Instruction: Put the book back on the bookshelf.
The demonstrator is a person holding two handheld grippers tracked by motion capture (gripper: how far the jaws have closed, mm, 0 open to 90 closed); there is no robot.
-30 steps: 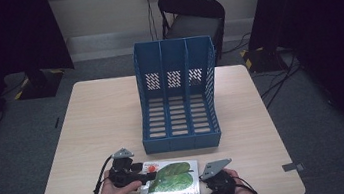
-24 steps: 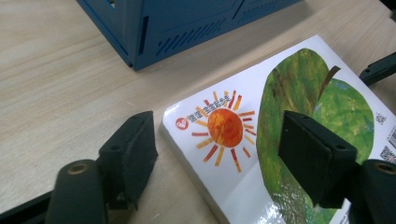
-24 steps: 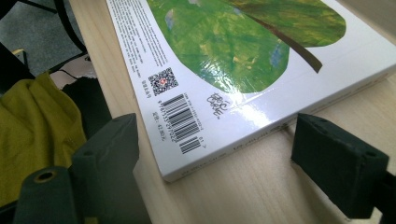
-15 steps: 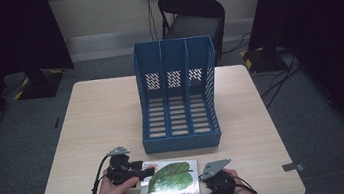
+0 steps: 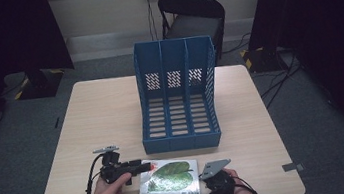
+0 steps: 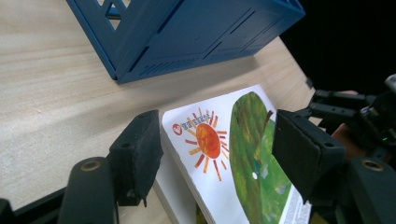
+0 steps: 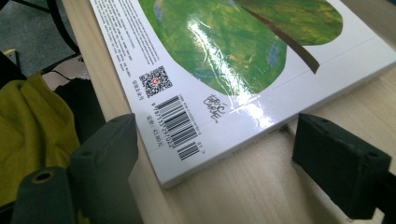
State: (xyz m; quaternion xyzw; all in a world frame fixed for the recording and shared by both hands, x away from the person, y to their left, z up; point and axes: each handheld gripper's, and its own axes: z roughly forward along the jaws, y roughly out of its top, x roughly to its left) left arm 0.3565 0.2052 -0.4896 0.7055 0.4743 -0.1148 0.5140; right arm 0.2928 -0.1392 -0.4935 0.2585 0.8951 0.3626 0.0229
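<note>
A book (image 5: 168,180) with a green leaf and an orange sun on its white cover lies flat near the table's front edge. My left gripper (image 5: 140,168) is at its far left corner. In the left gripper view the jaws straddle that corner of the book (image 6: 224,154). They have just been closing, with one pad beside the book's edge and the other over the cover, and they are not clamped. My right gripper (image 5: 201,190) stands open around the near right corner. In the right gripper view the barcode corner of the book (image 7: 224,60) lies between the wide jaws.
A blue three-slot file rack (image 5: 177,96) stands upright just behind the book on the wooden table (image 5: 102,116). A black chair (image 5: 192,18) stands beyond the table. One right jaw hangs past the table's front edge, above yellow-green cloth (image 7: 28,135).
My left gripper has shifted slightly at the book's far left corner. The book, the rack and my right gripper have stayed put.
</note>
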